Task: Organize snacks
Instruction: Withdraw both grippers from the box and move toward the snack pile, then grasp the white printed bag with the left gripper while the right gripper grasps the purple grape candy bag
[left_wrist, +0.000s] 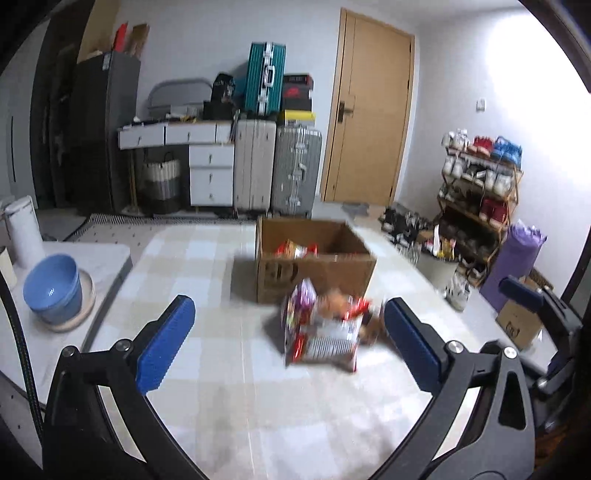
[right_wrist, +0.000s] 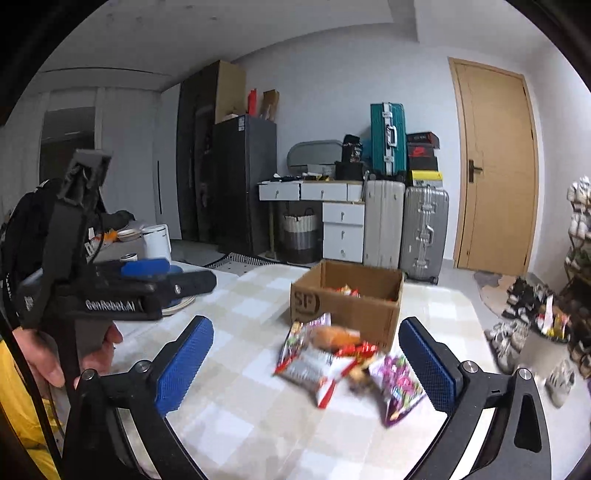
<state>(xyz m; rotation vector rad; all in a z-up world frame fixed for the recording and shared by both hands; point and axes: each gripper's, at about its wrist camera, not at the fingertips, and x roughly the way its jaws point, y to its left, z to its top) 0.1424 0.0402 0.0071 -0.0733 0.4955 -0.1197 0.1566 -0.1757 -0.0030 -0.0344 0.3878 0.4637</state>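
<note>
A brown cardboard box (left_wrist: 314, 273) (right_wrist: 347, 310) stands open on the checked tablecloth, with a few snack packs (left_wrist: 295, 250) (right_wrist: 347, 291) inside. In front of it lies a blurred pile of snack bags (left_wrist: 325, 328) (right_wrist: 332, 362), red, white and purple. My left gripper (left_wrist: 291, 347) is open, its blue pads wide apart, with the pile ahead between them and untouched. My right gripper (right_wrist: 306, 365) is open too, and a purple bag (right_wrist: 400, 387) lies near its right pad. The left gripper also shows at the left of the right wrist view, held by a hand (right_wrist: 55, 354).
A side table on the left carries a blue bowl (left_wrist: 53, 291) on a plate and a white kettle (left_wrist: 22, 229). Suitcases (left_wrist: 277, 173), white drawers and a wooden door (left_wrist: 369, 110) line the back wall. A shoe rack (left_wrist: 480, 184) stands to the right.
</note>
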